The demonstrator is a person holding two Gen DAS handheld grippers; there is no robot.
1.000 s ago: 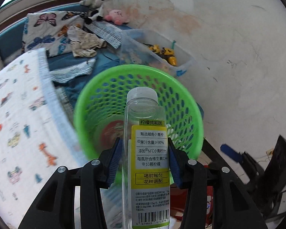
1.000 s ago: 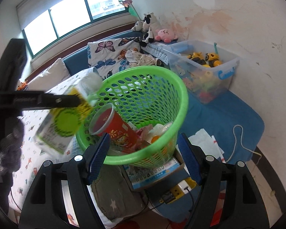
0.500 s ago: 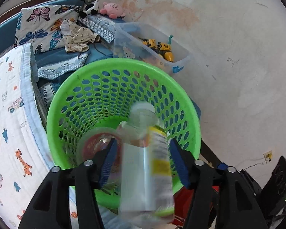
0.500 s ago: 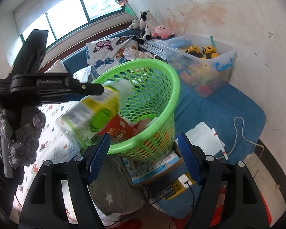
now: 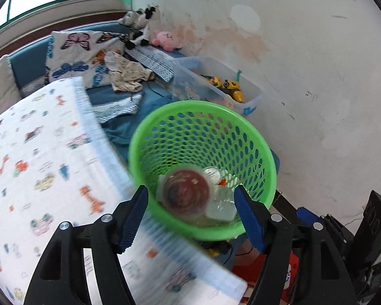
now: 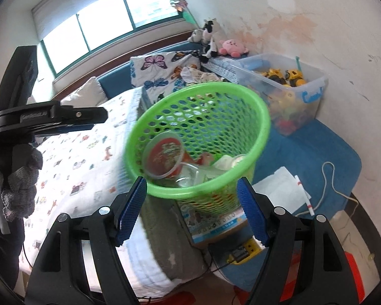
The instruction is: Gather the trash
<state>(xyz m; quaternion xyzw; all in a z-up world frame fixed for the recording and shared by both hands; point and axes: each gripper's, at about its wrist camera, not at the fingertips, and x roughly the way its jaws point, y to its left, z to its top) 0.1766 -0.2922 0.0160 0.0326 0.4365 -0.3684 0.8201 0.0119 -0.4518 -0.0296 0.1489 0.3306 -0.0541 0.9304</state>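
A green mesh basket (image 5: 203,132) stands beside the bed. Inside it lie a red paper cup (image 5: 188,193) and a clear plastic bottle (image 5: 221,208). My left gripper (image 5: 191,218) hovers above the basket's near rim. Its jaws are opening and nothing is between them. In the right wrist view the basket (image 6: 216,117) holds the same cup (image 6: 162,155) and bottle (image 6: 203,175). My right gripper (image 6: 191,208) is open and empty just before the rim. The left gripper (image 6: 99,118), held by a gloved hand (image 6: 20,178), shows side-on at the left.
A bed with a cartoon-print quilt (image 5: 38,165) lies left of the basket. A clear toy bin (image 6: 287,89) stands against the wall. A blue mat (image 6: 317,157) carries paper, a pen and a cord. A printed box (image 6: 216,226) sits under the basket. Pillows and plush toys lie behind.
The left gripper let go of the bottle, which dropped into the basket. Its jaws widened and it drew back from the basket. The right gripper stayed open.
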